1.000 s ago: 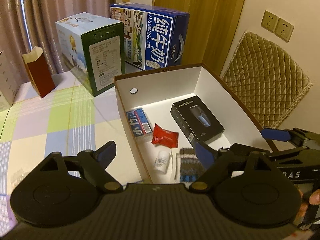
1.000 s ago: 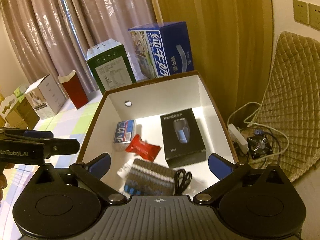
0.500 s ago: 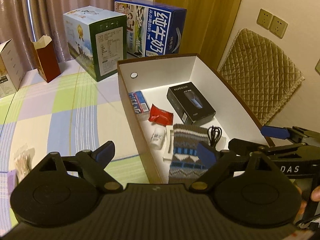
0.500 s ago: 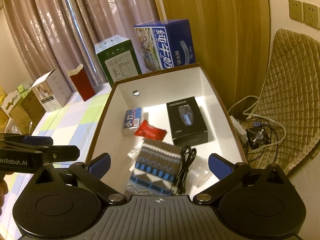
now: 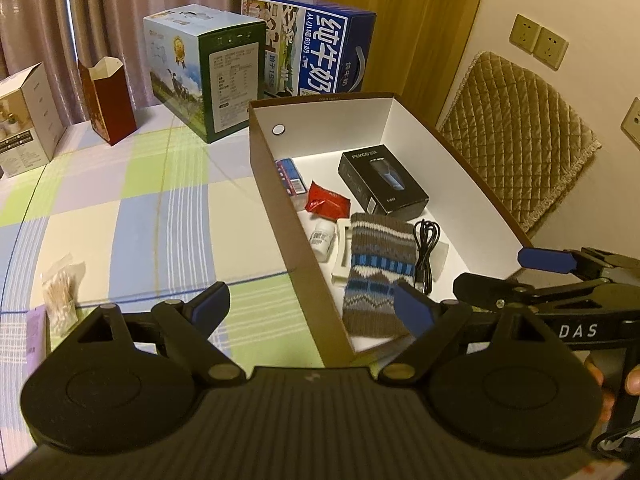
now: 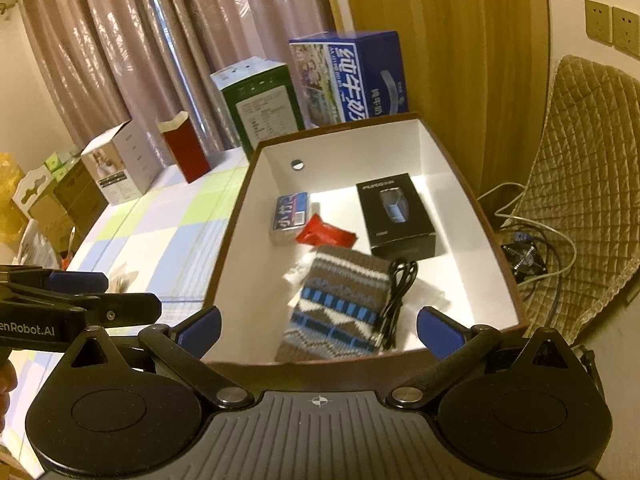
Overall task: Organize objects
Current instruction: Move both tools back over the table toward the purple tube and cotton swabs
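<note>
Knitted pouch (image 6: 340,304) lies inside open box (image 6: 452,160).

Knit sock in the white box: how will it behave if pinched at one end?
The knit sock lies flat and limp, so it probably droops when lifted. It looks light. The black cable rests along its edge and may get dragged.

The checked-cloth counter (image 5: 120,220) carries the open box (image 5: 276,184) at centre frame, cartons behind, a swab packet (image 5: 60,292) lower left.
</note>
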{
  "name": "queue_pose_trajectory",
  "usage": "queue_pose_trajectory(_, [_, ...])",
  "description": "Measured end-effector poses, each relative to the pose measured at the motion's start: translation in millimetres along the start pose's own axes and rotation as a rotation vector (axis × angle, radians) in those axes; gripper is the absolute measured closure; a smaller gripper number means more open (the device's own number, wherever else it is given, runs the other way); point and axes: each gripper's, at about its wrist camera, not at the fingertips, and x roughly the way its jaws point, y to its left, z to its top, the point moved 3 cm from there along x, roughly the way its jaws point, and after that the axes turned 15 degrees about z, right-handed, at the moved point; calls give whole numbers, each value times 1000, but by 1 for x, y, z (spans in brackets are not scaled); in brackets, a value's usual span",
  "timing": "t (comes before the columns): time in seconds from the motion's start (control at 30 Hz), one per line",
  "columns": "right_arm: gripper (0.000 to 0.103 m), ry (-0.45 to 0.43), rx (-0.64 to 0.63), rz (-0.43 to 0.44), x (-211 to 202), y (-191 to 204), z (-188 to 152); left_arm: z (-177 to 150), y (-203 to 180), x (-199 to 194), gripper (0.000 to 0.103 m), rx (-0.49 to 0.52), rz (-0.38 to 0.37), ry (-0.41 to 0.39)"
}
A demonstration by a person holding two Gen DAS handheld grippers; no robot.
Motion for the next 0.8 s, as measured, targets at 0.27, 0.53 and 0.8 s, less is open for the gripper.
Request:
queue_pose_trajectory(0.27, [2, 34, -27, 38, 7, 35, -15, -22, 25, -13, 16, -16, 8, 13])
queue_pose_trajectory(0.53, [2, 76, -35, 74, 24, 67, -30, -45, 62, -24, 16, -53, 34, 30])
queue_pose_trajectory(0.8, [2, 121, -50, 104, 47, 99, -46, -70, 107, -27, 16, -98, 81, 71])
